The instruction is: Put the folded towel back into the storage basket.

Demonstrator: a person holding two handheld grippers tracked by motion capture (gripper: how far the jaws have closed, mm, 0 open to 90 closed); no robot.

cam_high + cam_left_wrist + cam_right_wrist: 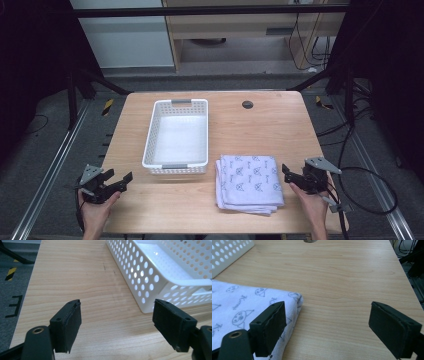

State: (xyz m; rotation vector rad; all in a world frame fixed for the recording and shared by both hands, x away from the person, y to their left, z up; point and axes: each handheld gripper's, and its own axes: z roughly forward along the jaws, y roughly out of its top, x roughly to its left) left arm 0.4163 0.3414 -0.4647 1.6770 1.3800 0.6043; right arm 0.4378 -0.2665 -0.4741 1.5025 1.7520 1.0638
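A folded white cloth [248, 182] printed with grey cat faces lies on the wooden table [260, 127], right of centre near the front. A white perforated basket [177, 136] stands empty left of it. My right gripper [288, 172] hovers just right of the cloth, open, its left jaw over the cloth's [242, 307] edge in the right gripper view. My left gripper [120, 181] is at the table's front left corner, open, with bare wood between its jaws; the basket's [160, 275] near corner is ahead to its right.
A small dark round grommet [247, 104] sits in the table near the far edge. Metal rails and cables run along the floor on both sides. Bare wood lies between the cloth and the table's right edge.
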